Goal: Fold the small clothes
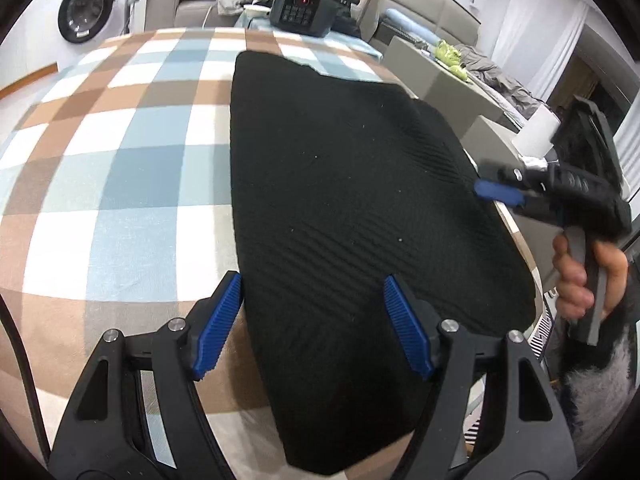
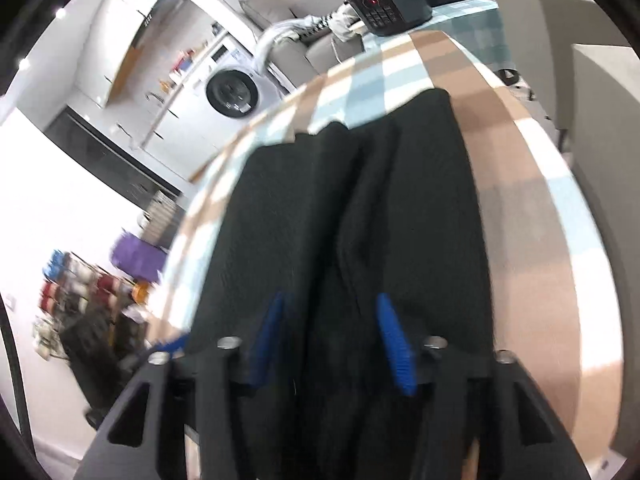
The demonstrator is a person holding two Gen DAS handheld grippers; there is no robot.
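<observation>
Lying flat on a checked cloth (image 1: 120, 168) that covers the table, a black garment (image 1: 340, 200) is stretching from the far middle of the table toward the near edge, its right side reaching the table's right rim; in the left wrist view its ribbed weave is showing as slanted lines, and a small notch is sitting in its far edge; the left gripper (image 1: 312, 324) is hovering over the near end of the garment with its jaws standing wide apart, released, the left blue pad (image 1: 218, 324) over the bare cloth just beside the garment's left edge and the right pad over the black fabric, nothing pinched between them; the right gripper (image 1: 500, 192) is coming in from the right, a hand (image 1: 580, 276) wrapping its grey handle, its blue tip at the garment's right edge; in the right wrist view the right gripper (image 2: 332, 340) is showing blurred, jaws parted and released, hanging over the garment (image 2: 304, 216), where a lengthwise crease is running up the middle between two raised folds; no fabric is being squeezed by its pads; a black cooker (image 1: 300, 8) is sitting at the far end of the table; a washer (image 1: 86, 10) is standing beyond, at the far left
</observation>
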